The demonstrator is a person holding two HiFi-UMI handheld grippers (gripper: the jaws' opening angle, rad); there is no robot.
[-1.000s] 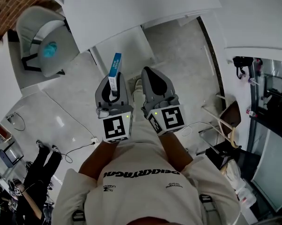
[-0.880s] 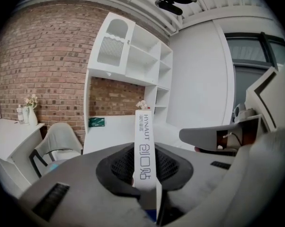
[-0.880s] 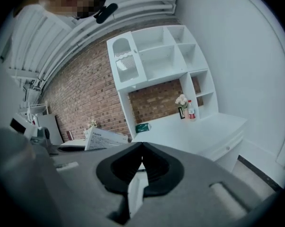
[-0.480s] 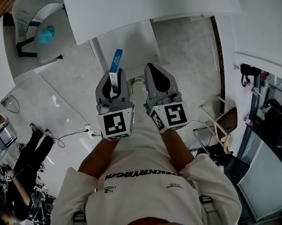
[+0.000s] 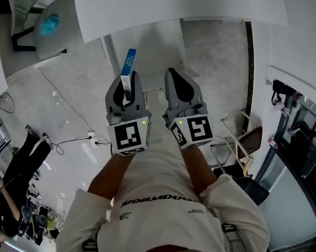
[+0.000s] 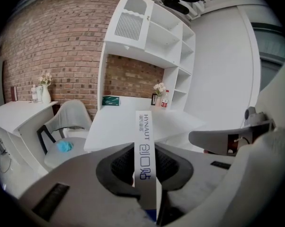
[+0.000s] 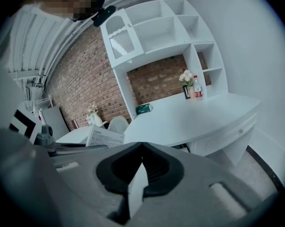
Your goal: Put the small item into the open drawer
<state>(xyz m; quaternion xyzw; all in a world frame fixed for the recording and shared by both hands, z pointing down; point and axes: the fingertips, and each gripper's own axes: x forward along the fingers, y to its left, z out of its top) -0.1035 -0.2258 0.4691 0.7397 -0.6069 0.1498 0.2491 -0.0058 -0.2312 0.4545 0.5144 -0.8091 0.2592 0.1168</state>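
Little is changing: the white desk is levelling along the frame's top, the left gripper is still clamping the small box, the right gripper is staying closed and empty; delivery is still pending.

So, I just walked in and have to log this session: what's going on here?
A person faces a white desk with a hand-held gripper in each hand. The left hand-held gripper is clamped on a narrow white-and-blue cardboard box that sticks out past its jaws. The right hand-held gripper is shut and empty. Both hang side by side in the air, short of the desk.
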